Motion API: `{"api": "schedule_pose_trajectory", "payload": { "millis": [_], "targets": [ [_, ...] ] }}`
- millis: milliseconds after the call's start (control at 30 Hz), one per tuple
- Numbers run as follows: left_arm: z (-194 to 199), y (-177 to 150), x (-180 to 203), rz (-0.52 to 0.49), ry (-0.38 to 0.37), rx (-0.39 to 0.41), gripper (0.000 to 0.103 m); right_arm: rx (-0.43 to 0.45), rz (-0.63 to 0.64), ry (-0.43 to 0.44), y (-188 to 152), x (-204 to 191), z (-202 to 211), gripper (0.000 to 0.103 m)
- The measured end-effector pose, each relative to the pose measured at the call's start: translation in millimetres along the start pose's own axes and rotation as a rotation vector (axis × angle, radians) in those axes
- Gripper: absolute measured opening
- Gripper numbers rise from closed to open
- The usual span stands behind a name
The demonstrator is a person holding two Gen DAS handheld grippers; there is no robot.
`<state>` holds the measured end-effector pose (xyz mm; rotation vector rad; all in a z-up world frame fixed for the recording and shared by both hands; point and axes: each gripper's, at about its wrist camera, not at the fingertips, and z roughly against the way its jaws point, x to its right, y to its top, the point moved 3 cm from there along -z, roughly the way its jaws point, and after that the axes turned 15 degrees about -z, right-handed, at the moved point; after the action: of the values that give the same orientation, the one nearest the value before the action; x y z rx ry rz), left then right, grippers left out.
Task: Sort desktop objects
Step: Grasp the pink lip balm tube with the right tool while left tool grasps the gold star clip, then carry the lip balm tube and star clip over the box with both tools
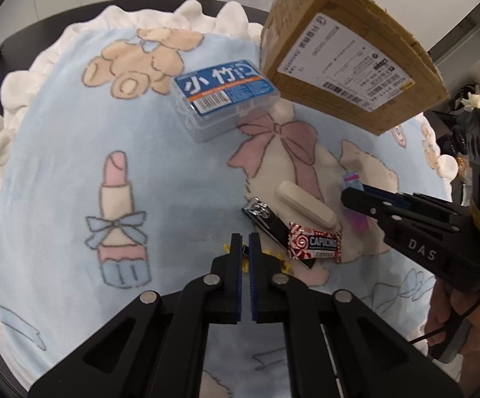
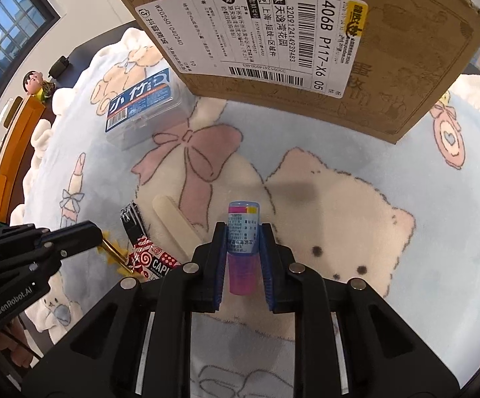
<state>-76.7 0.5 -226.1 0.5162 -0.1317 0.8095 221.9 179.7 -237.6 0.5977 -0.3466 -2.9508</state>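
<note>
My right gripper is shut on a pink tube with a blue cap, held just above the blanket. In the left wrist view, the same tube pokes out of the right gripper. My left gripper is shut on a yellow hair clip low over the blanket; the clip shows as a gold bar. Next to it lie a nail clipper, a cream stick and a red Capucino candy. A clear floss box with a blue label sits farther back.
A cardboard box with a shipping label stands at the back of the blue cartoon blanket. Beyond the blanket's left edge sit an orange box, a small figurine and a black adapter. A hand holds the right gripper.
</note>
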Motion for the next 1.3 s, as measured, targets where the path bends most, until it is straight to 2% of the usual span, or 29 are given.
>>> {"api": "schedule_pose_trajectory", "payload": {
  "millis": [633, 1300],
  "targets": [
    [38.6, 9.9, 8.9, -0.027, 0.033, 0.056, 0.002, 0.046, -0.023, 0.008, -3.7, -10.2, 33.9, 0.019],
    [89.7, 35.0, 40.1, -0.074, 0.019, 0.137, 0.002, 0.123, -0.063, 0.016, -6.0, -16.9, 104.4, 0.019]
  ]
}}
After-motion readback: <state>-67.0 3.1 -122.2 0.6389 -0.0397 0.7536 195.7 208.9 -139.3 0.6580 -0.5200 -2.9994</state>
